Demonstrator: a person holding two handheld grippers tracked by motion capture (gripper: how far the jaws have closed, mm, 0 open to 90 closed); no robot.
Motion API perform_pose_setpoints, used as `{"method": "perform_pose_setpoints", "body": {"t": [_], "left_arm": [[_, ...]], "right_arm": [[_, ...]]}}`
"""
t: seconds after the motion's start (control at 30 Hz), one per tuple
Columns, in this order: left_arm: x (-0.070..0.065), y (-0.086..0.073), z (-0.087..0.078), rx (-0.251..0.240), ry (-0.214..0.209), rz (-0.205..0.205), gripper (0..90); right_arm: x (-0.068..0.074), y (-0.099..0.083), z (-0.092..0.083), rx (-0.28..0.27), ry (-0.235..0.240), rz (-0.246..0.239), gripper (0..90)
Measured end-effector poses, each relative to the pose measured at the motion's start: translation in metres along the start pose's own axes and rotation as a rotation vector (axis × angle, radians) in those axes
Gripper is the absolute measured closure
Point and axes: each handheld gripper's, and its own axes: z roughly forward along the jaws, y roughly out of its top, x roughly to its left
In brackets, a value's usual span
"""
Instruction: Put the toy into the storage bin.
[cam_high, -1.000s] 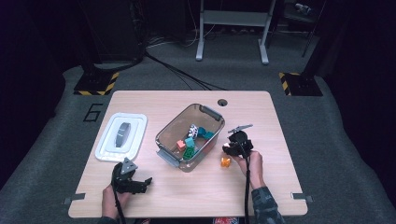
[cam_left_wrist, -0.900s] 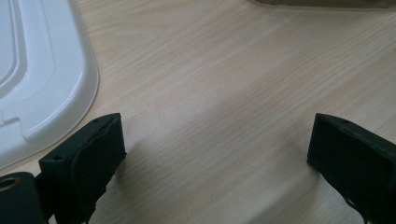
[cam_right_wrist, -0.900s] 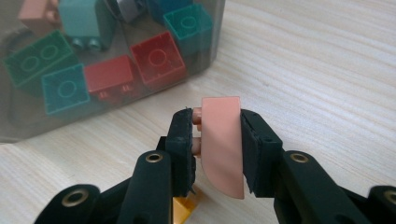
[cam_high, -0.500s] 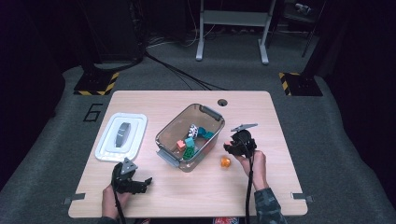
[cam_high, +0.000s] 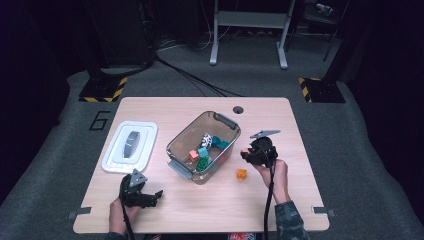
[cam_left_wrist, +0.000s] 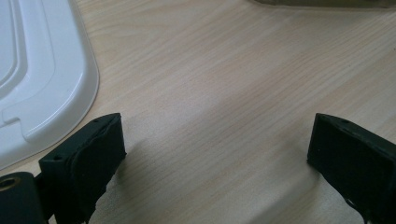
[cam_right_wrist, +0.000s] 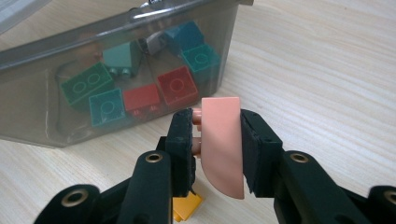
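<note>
Pink curved brick clamped in the right hand-held gripper (cam_right_wrist: 217, 154) beside the clear bin.

The pale wooden bench (cam_high: 310, 150) carries a clear smoky bin (cam_high: 225, 125) of red, green and teal bricks, with its white lid (cam_high: 112, 160) lying well apart to the left. The left hand-held gripper (cam_high: 159, 192) rests low on the bench, jaws wide apart with nothing between them. The pink brick (cam_right_wrist: 222, 140) is smooth, salmon-coloured, with one rounded sloping face and studs on its side, pinched between both pads above the bench, just beside the bin's wall. A small orange brick (cam_high: 241, 173) lies on the bench below it.
</note>
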Motion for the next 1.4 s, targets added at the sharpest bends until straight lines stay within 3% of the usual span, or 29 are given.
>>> {"method": "perform_pose_setpoints", "body": {"t": [0.43, 0.53, 0.6, 0.67, 0.73, 0.83, 0.97, 1.4], "left_arm": [[0.000, 0.000, 0.000, -0.001, -0.001, 0.001, 3.9], [0.000, 0.000, 0.000, -0.001, -0.001, 0.002, 4.0], [0.000, 0.000, 0.000, -0.001, -0.001, 0.001, 3.9], [0.000, 0.000, 0.000, -0.002, -0.003, -0.001, 3.9], [0.000, 0.000, 0.000, -0.001, -0.003, -0.001, 4.0], [0.000, 0.000, 0.000, -0.001, -0.003, 0.000, 3.9], [0.000, 0.000, 0.000, -0.001, -0.005, -0.003, 3.9], [0.001, 0.000, 0.000, 0.000, -0.006, -0.007, 3.9]], "right_arm": [[0.005, 0.012, -0.017, -0.053, -0.005, -0.020, 67.1], [0.005, 0.017, -0.020, -0.067, -0.006, -0.051, 67.1], [0.008, 0.021, -0.023, -0.072, -0.004, -0.029, 67.1], [0.007, 0.024, -0.024, -0.082, -0.005, -0.054, 67.1], [0.010, 0.027, -0.027, -0.085, -0.007, -0.037, 67.1], [0.010, 0.032, -0.030, -0.094, -0.007, -0.067, 67.1], [0.015, 0.040, -0.034, -0.111, -0.004, -0.063, 67.1], [0.033, 0.065, -0.036, -0.128, 0.020, -0.131, 67.1]]}}
